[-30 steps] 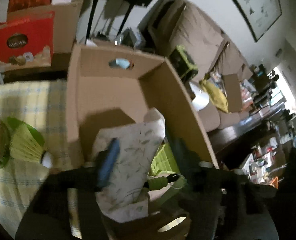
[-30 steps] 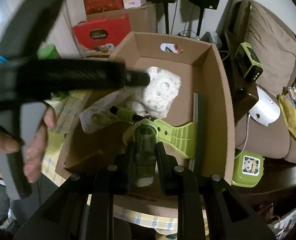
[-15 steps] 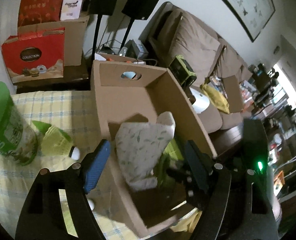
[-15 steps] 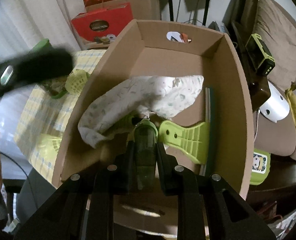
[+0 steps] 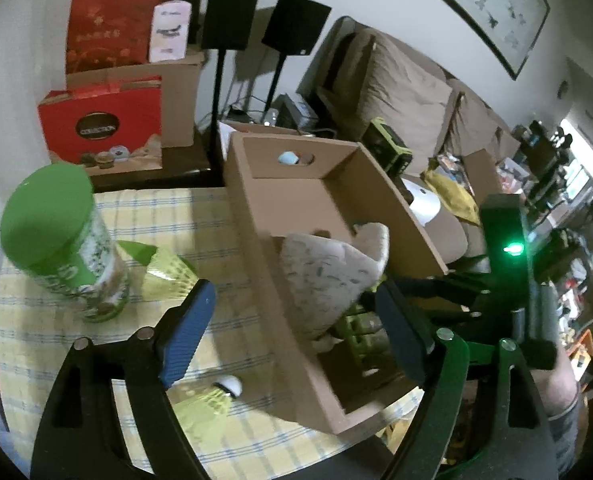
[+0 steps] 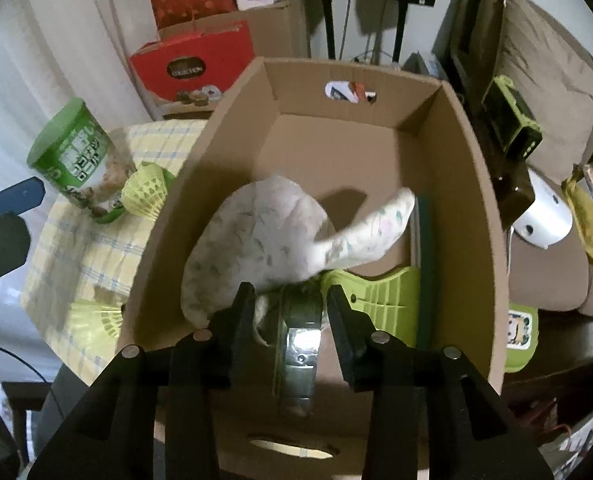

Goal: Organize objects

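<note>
Right wrist view, looking down into an open cardboard box (image 6: pixel 468 184) standing at the right edge of a table under a yellow checked cloth (image 6: pixel 92 248). Inside, against the box's left wall: a soft leaf-print cloth mitt (image 6: pixel 256 240), limp and light, likely best pinched at its thick cuff. Along the right wall: a lime-green squeegee (image 6: pixel 380 288), stiff plastic, probably light, its dark handle (image 6: pixel 298 344) the natural place to grip. Right gripper (image 6: pixel 292 308) with jaws opening, the handle between the pads but clear of both.

Left wrist view, from over the table: left gripper (image 5: pixel 296 336) with blue pads opening wide, nothing between them. On the cloth near the left edge: a green-lidded jar (image 5: pixel 68 252), rigid, likely the heaviest piece. Beside it and near the front edge: two yellow shuttlecocks (image 5: pixel 168 272), featherlight and crushable, safest taken by the white cork tip (image 5: pixel 228 385).
</note>
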The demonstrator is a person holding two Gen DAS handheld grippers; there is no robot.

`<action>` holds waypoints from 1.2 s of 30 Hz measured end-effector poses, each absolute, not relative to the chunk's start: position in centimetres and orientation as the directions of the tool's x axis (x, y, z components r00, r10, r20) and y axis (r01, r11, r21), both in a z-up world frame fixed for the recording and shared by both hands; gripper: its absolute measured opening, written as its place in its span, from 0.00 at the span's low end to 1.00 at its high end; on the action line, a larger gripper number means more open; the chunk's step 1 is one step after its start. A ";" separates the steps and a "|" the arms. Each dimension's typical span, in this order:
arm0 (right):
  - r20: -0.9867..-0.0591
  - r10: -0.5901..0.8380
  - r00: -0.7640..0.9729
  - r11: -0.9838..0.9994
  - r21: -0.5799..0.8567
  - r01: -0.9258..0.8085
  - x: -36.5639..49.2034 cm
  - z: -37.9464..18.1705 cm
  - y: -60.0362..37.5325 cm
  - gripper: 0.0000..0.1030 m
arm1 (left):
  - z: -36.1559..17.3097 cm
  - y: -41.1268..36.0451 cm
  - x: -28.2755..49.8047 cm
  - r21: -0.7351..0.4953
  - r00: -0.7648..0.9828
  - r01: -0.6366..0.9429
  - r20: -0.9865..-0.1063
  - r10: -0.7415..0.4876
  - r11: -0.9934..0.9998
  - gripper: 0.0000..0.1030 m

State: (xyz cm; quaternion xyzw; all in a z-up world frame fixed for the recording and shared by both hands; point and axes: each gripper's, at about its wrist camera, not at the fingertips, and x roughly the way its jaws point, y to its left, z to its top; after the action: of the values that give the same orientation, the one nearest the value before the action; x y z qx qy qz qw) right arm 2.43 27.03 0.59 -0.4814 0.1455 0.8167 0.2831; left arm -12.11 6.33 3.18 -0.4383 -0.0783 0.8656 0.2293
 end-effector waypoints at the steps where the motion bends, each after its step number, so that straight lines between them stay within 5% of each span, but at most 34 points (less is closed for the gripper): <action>1: -0.863 0.327 -0.384 -0.798 -0.034 -0.602 2.6 0.9 26.8 0.39 | 3.1 6.0 -12.1 -0.335 -0.512 -0.323 -0.725 0.461 -0.885 0.80; 10: -0.824 0.367 -0.432 -0.820 -0.068 -0.568 2.2 2.8 23.7 0.55 | 1.6 2.3 -11.0 -0.294 -0.534 -0.261 -0.749 0.391 -0.920 0.88; 32: -0.787 0.320 -0.527 -0.881 -0.043 -0.471 -1.1 2.5 18.7 0.58 | -4.2 -2.7 -9.0 -0.316 -0.444 -0.175 -0.820 0.361 -0.932 0.88; 36: -0.788 0.312 -0.532 -0.887 -0.040 -0.460 -1.4 2.3 18.4 0.58 | -5.3 -2.3 -8.3 -0.354 -0.403 -0.185 -0.823 0.400 -0.917 0.82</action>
State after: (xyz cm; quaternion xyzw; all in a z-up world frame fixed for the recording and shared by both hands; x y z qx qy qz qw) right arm -1.39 18.37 2.33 -0.4303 0.0863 0.8708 0.2215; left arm -8.33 -2.28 -5.30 -0.5173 -0.1037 0.8311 0.1759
